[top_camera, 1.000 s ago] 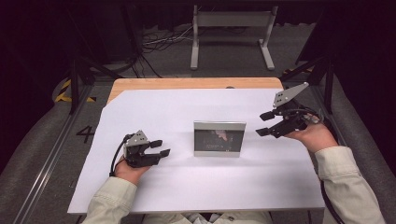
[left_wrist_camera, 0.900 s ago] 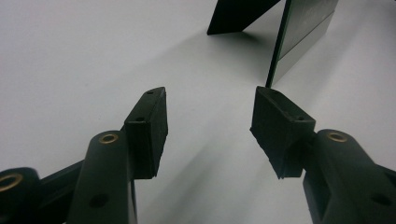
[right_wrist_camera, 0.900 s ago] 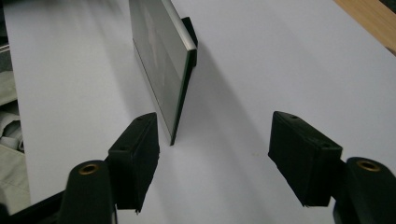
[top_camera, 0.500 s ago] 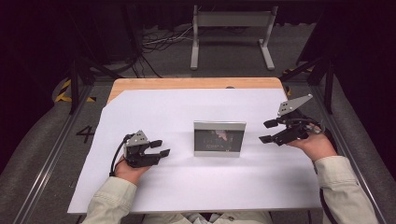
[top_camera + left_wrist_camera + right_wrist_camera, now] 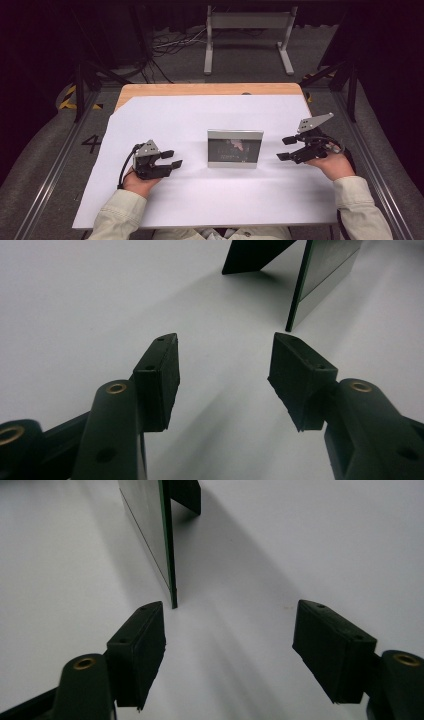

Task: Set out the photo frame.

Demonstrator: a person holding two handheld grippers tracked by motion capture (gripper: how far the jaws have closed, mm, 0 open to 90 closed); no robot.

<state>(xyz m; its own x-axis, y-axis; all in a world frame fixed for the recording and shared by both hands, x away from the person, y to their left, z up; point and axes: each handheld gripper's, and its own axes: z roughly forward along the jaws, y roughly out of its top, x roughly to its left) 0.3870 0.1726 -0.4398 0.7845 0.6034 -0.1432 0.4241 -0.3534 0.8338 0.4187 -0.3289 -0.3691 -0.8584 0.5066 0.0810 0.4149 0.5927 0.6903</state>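
Note:
A small silver-edged picture frame (image 5: 235,148) with a dark glossy face stands upright in the middle of the white sheet (image 5: 200,200). My left gripper (image 5: 174,158) rests low on the sheet to the frame's left, open, with nothing between its jaws. In the left gripper view the frame's near edge (image 5: 320,280) and its dark back prop (image 5: 250,255) lie just beyond that open gripper (image 5: 222,370). My right gripper (image 5: 283,149) is to the frame's right, open and empty. The right gripper view has the frame's edge (image 5: 167,540) a short way ahead of that gripper (image 5: 230,625).
The white sheet covers a wooden tabletop (image 5: 200,89), whose bare strip runs along the far edge. A grey metal stand (image 5: 248,20) and cables sit on the floor behind the table. Metal rails (image 5: 60,165) run along both sides.
My right gripper has come down from above the table's right side to just over the sheet beside the frame. The left gripper and the frame have stayed put.

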